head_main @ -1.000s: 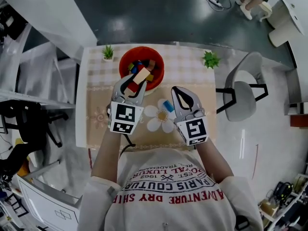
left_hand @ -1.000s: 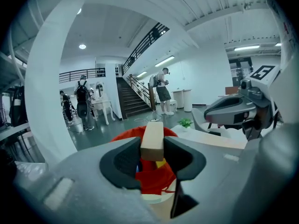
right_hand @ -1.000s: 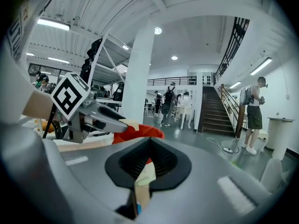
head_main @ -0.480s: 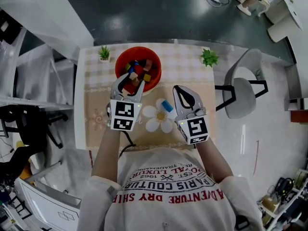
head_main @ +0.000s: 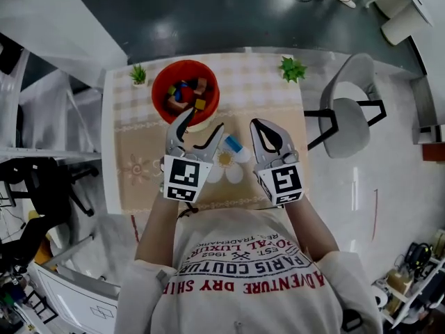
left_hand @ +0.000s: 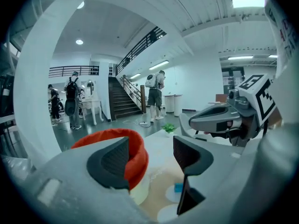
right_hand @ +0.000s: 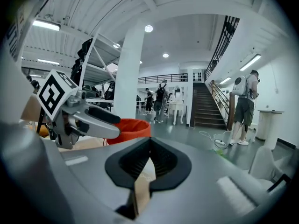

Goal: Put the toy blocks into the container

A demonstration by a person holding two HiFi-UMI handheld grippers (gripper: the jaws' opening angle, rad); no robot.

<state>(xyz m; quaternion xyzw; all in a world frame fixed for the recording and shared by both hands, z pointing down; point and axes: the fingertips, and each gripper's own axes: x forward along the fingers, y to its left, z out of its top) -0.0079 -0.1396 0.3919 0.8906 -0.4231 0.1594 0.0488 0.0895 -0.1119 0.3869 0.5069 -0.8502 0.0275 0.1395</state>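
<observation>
The left gripper (head_main: 201, 127) is released: its jaws have just been opening and stand wide apart, with nothing between them. Its tips are just beside the near rim of the red container (head_main: 158, 82), which stands at the far left of the table (head_main: 268, 89) and already holds several blocks (head_main: 185, 93). To the right, one blue block (head_main: 233, 145) lies on the table, outside the container and between the two grippers. The right gripper (head_main: 256, 124) is just to the right of it, jaws pressed together and empty.

The blue block looks like the last piece to collect. It is small and lies close to both grippers, so they may bump each other if both reach for it. A closed jaw may only push it away. If the left gripper swings to it, an open jaw may catch the container rim and shift it.
</observation>
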